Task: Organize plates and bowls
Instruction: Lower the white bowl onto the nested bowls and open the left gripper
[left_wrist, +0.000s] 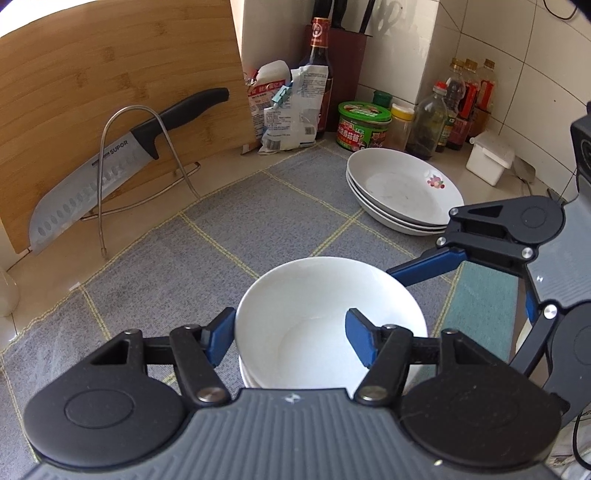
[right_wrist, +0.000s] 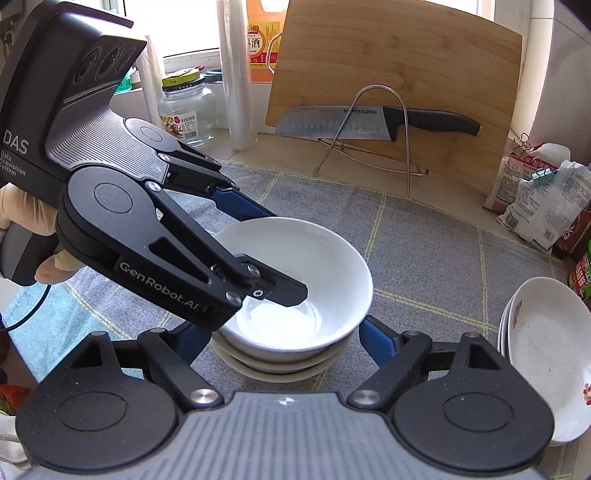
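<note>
A white bowl (left_wrist: 325, 317) sits on top of a stack of bowls (right_wrist: 291, 354) on the grey checked cloth (left_wrist: 229, 236). My left gripper (left_wrist: 291, 332) is open and straddles the top bowl's near rim, one finger outside, one inside; it also shows in the right wrist view (right_wrist: 258, 254). My right gripper (right_wrist: 280, 343) is open with its fingers on either side of the bowl stack; one finger (left_wrist: 428, 266) shows in the left wrist view. A stack of white plates (left_wrist: 402, 192) with a flower print lies to the right, also in the right wrist view (right_wrist: 546, 354).
A bamboo cutting board (left_wrist: 110, 92) and a knife (left_wrist: 110, 162) on a wire rack (left_wrist: 147, 177) stand at the back. Bottles (left_wrist: 465, 99), a green-lidded jar (left_wrist: 364, 125), bags (left_wrist: 288, 107) and a white box (left_wrist: 487, 157) crowd the corner. A glass jar (right_wrist: 186, 107) stands by the window.
</note>
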